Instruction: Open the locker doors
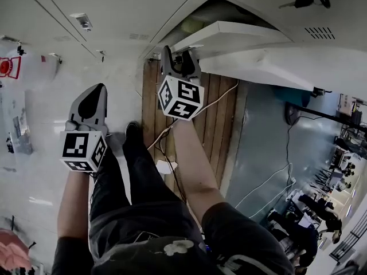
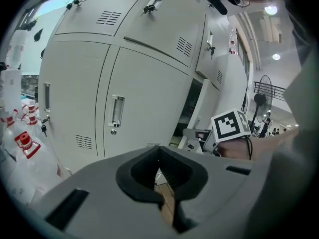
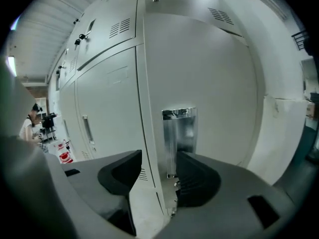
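Grey lockers fill the top of the head view. One locker door (image 1: pixel 269 59) stands swung out, with the dark inside (image 1: pixel 209 13) showing behind it. My right gripper (image 1: pixel 180 59) is at that door's free edge. In the right gripper view the door edge (image 3: pixel 151 133) runs between the jaws of the right gripper (image 3: pixel 159 168), beside a chrome recessed handle (image 3: pixel 179 131). A sliver of gap shows at the right pad, so the jaws stand open around the edge. My left gripper (image 1: pixel 96 90) is shut and empty, and in its own view the left gripper (image 2: pixel 159 173) faces a closed locker door (image 2: pixel 144 98).
A recessed handle (image 2: pixel 116 111) sits on the closed door ahead. Keys hang in an upper lock (image 1: pixel 301 2). White cables (image 1: pixel 221 99) cross the wooden floor strip. A fan (image 1: pixel 293 113) stands right of the open door. Red-and-white bags (image 2: pixel 22 143) lie at the left.
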### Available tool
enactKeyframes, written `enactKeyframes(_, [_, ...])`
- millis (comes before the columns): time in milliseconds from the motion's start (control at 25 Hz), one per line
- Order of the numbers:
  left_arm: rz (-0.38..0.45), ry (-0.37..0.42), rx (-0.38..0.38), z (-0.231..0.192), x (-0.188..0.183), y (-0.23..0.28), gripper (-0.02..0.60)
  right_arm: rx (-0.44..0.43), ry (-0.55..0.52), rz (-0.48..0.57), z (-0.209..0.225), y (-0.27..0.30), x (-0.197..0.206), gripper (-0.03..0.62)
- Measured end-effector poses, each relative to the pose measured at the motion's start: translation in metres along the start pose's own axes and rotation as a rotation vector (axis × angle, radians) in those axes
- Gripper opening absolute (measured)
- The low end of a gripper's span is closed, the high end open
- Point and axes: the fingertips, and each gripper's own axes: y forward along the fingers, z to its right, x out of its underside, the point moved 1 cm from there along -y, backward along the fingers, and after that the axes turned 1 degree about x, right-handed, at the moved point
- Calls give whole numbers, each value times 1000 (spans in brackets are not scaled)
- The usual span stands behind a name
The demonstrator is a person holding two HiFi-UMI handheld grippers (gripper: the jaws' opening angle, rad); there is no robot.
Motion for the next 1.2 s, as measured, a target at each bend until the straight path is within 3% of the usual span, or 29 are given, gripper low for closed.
enactKeyframes(320, [-55, 45, 130, 22, 11, -1, 9, 173, 73, -25, 16, -19, 8, 160])
enactKeyframes(520, [-101, 68, 196, 27, 21, -5, 9, 227, 75, -4, 20, -32, 13, 160])
enactKeyframes(1200, [-164, 202, 356, 80, 27, 4, 9, 249, 189, -20, 49, -101, 39, 161])
